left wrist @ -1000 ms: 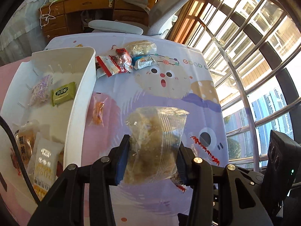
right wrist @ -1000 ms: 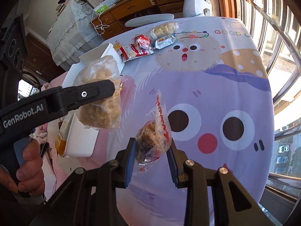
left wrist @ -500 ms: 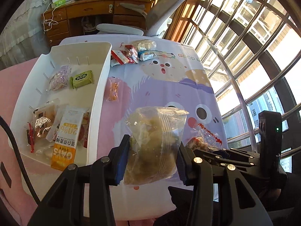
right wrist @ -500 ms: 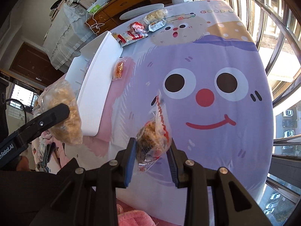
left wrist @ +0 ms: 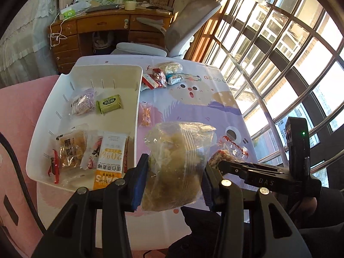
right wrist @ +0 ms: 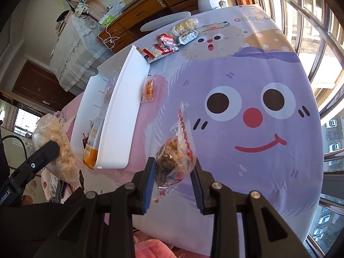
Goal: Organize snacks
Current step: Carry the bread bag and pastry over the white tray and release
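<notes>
Now both grippers have lifted back from the surface [right wrist: 268,172]: the left gripper [left wrist: 174,181] jaws clamp a clear pastry bag [left wrist: 178,165], the right gripper [right wrist: 173,182] jaws a red-edged snack packet [right wrist: 175,157], with the white tray [left wrist: 137,99] alongside, likely their destination.

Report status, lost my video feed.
Left gripper shut on clear bag of pale crumbly snack. Right gripper shut on small red-edged packet. White plastic tray unobstructed.

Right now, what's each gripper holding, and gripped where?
Left gripper pinches the big clear snack bag across its lower middle. Right gripper pinches the small red-edged snack packet across its lower half.
</notes>
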`<state>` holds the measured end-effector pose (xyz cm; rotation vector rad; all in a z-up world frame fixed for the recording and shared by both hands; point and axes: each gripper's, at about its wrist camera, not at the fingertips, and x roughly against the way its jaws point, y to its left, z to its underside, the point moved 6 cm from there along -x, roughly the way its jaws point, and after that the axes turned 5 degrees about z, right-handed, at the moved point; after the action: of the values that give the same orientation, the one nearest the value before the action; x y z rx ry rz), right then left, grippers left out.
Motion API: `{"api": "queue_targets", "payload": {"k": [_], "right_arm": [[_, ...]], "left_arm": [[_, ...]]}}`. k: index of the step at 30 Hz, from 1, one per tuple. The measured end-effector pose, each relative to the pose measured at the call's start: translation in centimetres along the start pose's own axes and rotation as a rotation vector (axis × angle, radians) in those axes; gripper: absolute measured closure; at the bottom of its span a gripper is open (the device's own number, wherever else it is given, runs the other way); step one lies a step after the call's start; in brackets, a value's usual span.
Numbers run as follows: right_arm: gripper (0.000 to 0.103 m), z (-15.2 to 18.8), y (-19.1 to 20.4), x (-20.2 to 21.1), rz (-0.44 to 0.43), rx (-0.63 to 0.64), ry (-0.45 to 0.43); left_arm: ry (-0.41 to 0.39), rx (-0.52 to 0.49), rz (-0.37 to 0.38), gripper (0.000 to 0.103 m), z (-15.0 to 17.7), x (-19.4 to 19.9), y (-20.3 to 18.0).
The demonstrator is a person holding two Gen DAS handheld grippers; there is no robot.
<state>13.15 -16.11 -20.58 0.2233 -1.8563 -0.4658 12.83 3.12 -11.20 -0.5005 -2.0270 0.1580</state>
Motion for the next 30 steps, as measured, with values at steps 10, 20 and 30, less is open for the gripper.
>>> {"api": "queue_targets", "payload": {"k": [10,20,30], "right_arm": [[0.070,-1.5,5.0,0.7,0.036,-0.091,-0.125],[0.070,-1.5,10.6,-0.4,0.052,-0.174,-0.246],[0.070,-2.9,15.7,-2.8,0.019,-0.204,-0.308]], "left_arm": [[-0.023,-0.095,0.057,0.060,-2.4,3.7,5.7],[0.005,-0.191,0.086,0.060,-4.4,4.9,12.1],[0.040,-0.210,0.066,0.059,-6.2,4.4,17.7]]}}
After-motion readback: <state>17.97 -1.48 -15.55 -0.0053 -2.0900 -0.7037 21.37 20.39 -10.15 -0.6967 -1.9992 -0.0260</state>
